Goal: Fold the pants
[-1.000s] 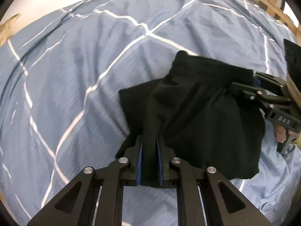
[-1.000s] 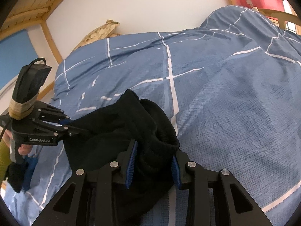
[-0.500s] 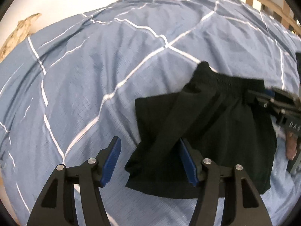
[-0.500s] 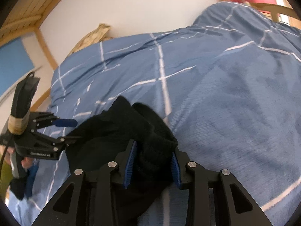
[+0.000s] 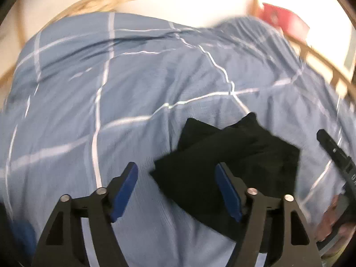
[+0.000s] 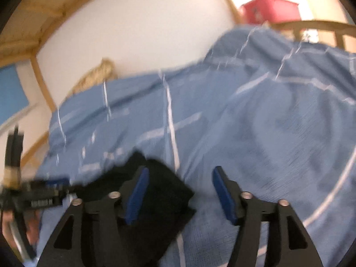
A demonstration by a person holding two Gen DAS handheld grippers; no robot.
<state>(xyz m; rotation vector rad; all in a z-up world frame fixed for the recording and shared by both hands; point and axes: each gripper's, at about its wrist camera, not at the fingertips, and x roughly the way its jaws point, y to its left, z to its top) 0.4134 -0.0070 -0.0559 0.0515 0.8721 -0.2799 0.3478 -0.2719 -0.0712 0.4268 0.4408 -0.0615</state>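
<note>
With both of your tools let go of the cloth, start from what is nearest. Your left gripper (image 5: 176, 191) has its blue pads spread wide with nothing between them, and your right gripper (image 6: 179, 192) stands just as wide apart and holds nothing. Just beyond the fingertips lie the black pants (image 5: 224, 162), gathered into a compact, roughly rectangular bundle on the blue duvet (image 5: 111, 102) with its white grid lines. In your left wrist view the bundle sits under and ahead of the right-hand finger; in your right wrist view it lies by the left-hand finger.

Judging by that shape, the folding looks mostly or wholly done: the cloth is doubled into several layers and set down. Its far edge is uneven, with a corner poking up, so a little squaring may be left.

Further back are the wooden bed rail (image 5: 320, 60), a red box (image 6: 271, 9) and the white wall (image 6: 138, 33).

Lettering shows on each tool's body in the other's view, but blur and cropping make it unreadable.
</note>
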